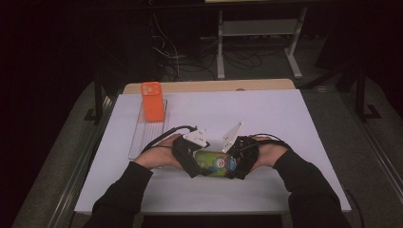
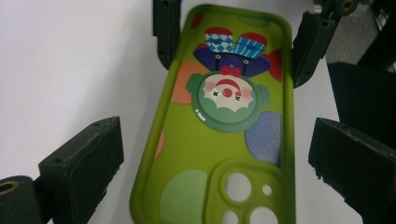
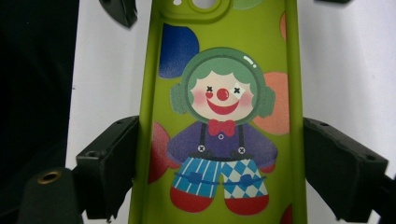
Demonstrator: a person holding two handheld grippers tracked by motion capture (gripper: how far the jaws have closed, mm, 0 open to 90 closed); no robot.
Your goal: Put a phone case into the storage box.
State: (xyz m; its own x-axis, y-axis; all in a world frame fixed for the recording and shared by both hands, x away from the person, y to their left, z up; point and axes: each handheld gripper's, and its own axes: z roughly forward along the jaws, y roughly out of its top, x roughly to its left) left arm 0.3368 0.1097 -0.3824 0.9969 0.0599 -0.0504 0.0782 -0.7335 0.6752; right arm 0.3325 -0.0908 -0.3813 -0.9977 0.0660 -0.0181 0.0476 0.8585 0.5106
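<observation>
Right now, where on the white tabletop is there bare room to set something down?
The white tabletop is bare right of the orange phone case and clear tray, and along the near edge. The front centre is crowded: both grippers flank the green clown phone case.

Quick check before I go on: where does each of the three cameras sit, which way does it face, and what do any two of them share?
High view: above the person's side, facing forward and down on the white table; both forearms and grippers meet at the green phone case.
Left gripper view: rides the left gripper, looking along its jaws over the case's camera-cutout end.
Right gripper view: rides the right gripper, looking over the clown's legs.
Shared: both gripper views show the case and the opposite gripper's jaws.
</observation>
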